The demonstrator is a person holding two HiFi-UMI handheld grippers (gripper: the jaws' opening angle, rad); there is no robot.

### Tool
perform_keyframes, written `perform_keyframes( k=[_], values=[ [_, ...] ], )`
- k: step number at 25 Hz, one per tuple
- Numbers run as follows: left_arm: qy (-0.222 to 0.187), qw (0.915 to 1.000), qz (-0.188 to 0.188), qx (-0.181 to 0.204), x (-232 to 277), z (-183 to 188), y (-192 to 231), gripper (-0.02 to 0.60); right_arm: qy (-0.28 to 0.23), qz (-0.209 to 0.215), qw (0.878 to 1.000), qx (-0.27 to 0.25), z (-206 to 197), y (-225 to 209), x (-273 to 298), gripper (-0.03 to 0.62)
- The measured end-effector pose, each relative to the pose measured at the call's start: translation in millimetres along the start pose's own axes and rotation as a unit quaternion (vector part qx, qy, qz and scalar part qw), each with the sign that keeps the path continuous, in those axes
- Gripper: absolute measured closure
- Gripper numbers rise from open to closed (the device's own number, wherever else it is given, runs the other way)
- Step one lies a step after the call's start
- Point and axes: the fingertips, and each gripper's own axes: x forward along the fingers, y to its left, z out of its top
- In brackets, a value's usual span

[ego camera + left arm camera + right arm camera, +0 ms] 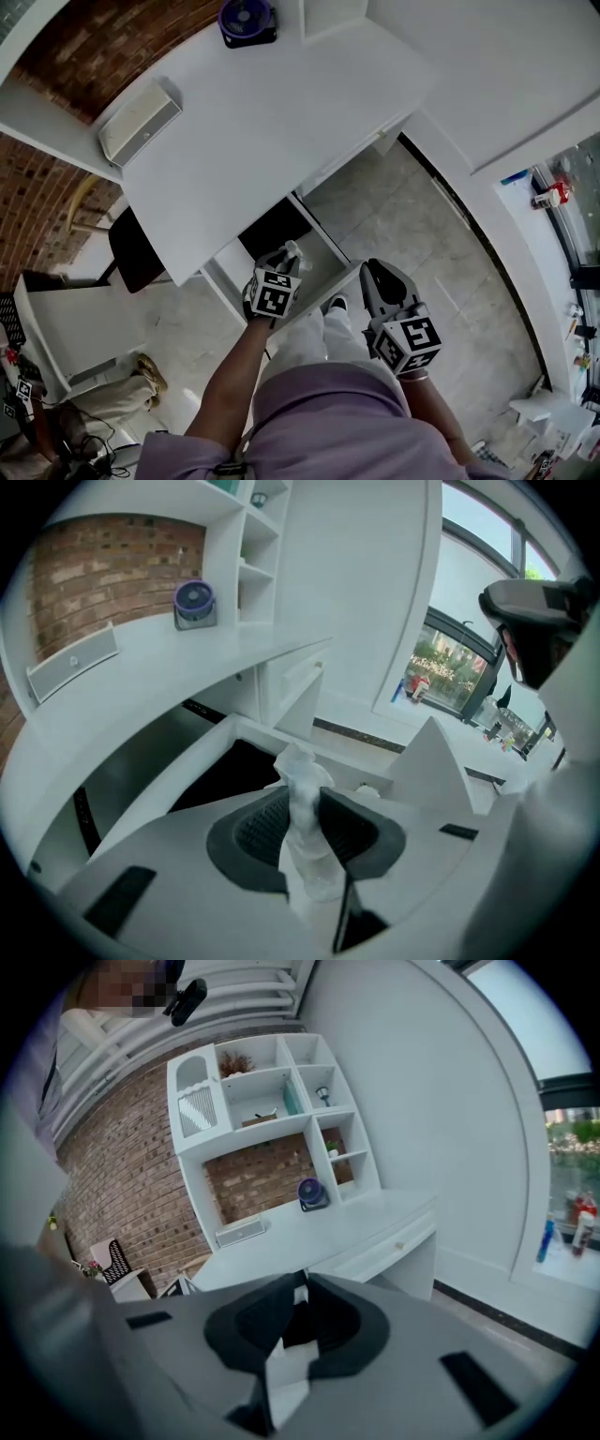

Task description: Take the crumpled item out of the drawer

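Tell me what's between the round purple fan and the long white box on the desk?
Nothing: head view shows only bare white desk between the round purple fan and long white box.

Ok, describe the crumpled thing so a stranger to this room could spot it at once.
Find the white desk against the brick wall, then its open drawer under the front edge. Over that drawer, the left hand-held gripper is shut on the crumpled thing. It is a pale, wrinkled twist, the only soft shape among smooth flat white panels.
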Motion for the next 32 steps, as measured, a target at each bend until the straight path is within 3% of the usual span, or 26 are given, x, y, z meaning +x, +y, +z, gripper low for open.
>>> perform_keyframes(
  k=[12, 20, 32],
  values=[
    [-0.107, 0.9926, 0.049, -0.033, -73.2, 41.4, 17.4, 0.479, 0.021, 0.072, 0.997, -0.011, -1.4, 38.6, 17.1, 0.569],
    [-0.17, 0.9807, 0.078, -0.056, -117.0, 61.1, 23.4, 0.479, 0.02, 0.102, 0.994, -0.027, 2.6, 54.0, 24.0, 0.573],
    [-0.23, 0.9632, 0.117, -0.075, -168.4, 72.1, 22.4, 0.478, 0.021, 0.128, 0.99, -0.054, 5.5, 66.1, 24.3, 0.591]
  ],
)
